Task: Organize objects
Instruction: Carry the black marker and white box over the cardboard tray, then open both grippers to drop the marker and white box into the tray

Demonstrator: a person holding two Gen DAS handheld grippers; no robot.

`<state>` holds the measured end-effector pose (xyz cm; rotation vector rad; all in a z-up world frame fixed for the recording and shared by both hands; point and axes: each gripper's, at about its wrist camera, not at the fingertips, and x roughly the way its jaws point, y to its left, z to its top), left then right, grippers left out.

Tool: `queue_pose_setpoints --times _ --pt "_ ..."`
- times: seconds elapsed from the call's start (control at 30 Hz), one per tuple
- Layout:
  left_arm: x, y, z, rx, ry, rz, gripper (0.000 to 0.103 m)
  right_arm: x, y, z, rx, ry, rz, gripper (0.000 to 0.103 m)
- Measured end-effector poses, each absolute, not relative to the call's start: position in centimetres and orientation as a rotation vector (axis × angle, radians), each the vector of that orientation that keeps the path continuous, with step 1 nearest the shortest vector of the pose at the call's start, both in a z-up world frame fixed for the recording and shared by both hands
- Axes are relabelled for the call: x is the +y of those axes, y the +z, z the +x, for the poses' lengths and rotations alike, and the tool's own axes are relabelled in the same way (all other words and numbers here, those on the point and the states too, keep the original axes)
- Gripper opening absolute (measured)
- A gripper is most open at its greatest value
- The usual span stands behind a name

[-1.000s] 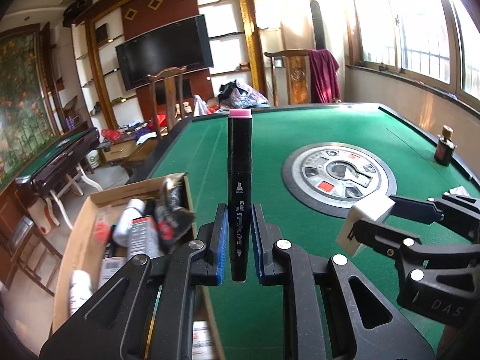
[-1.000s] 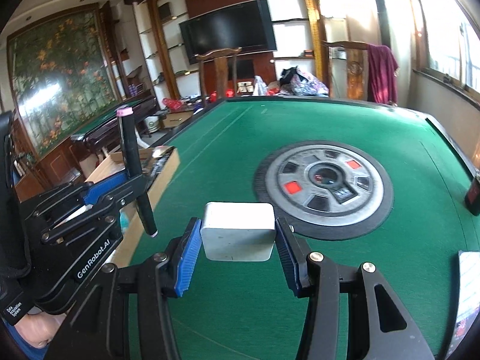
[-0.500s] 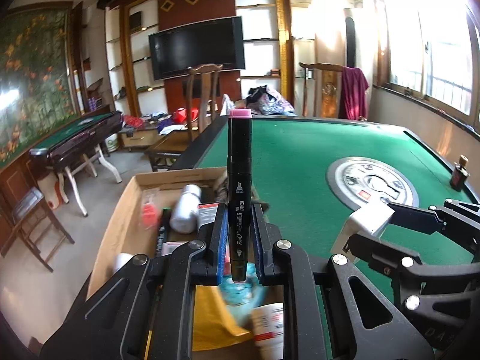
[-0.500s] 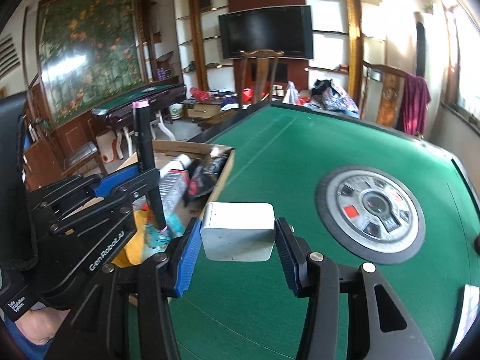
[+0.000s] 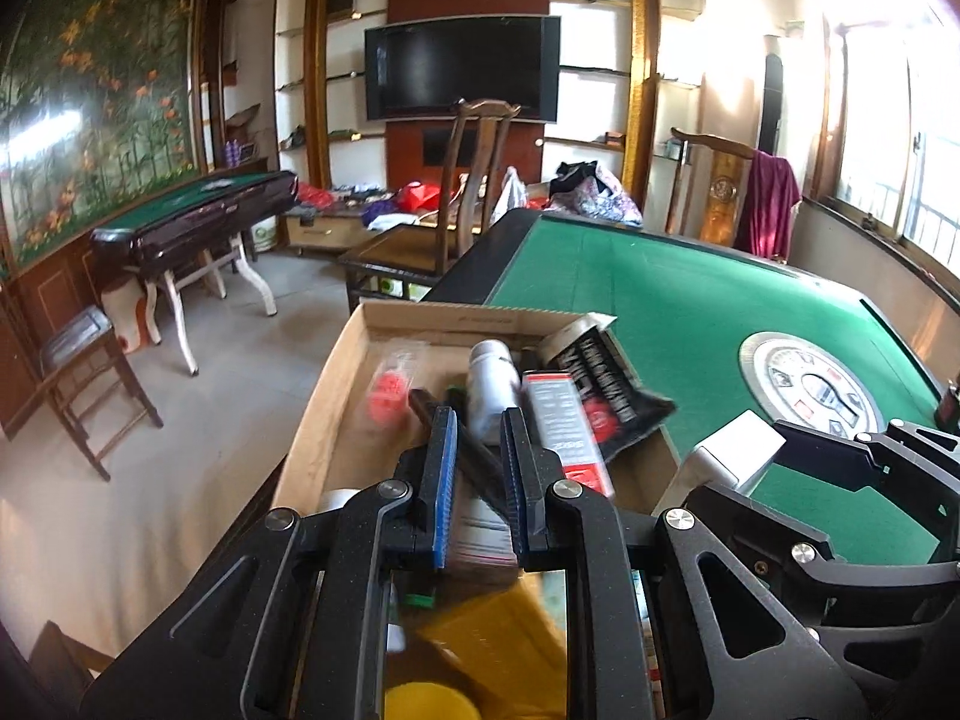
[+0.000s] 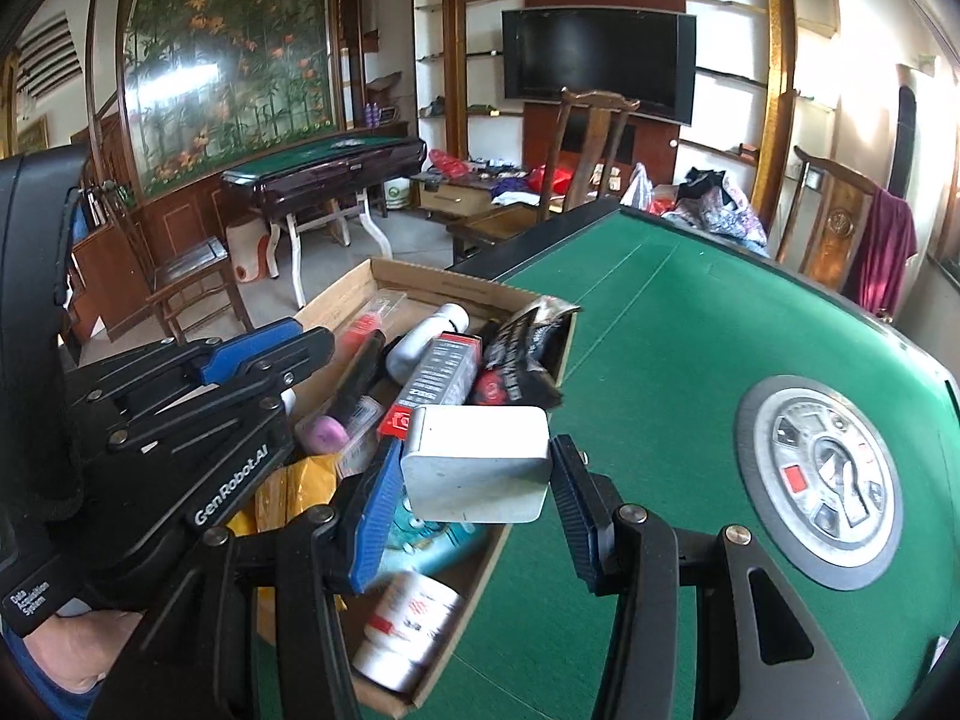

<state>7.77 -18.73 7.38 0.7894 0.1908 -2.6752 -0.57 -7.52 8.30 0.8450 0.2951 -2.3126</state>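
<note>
Black television mounted on the far wall, with white shelves on either side. Below the television, a wooden chair and a low wooden stand strewn with red bags. Left of the television, a large flower painting; beneath that, a second green-topped game table. Right of the television, a maroon cloth draped over another chair, near bright windows.
</note>
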Motion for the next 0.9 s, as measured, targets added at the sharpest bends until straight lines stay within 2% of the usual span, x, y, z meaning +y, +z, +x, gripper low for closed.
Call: queue_pose_setpoints --times 0.33,0.9 --pt "-21.1 5.5 7.1 0.255 -2.618 0.844 0.015 -11.3 6.1 -3.6 0.315 -2.252 0.95 0.049" --pt "-21.7 4.4 7.1 0.232 -2.596 0.857 0.014 -15.2 4.9 -8.0 0.386 -2.202 1.071 0.049"
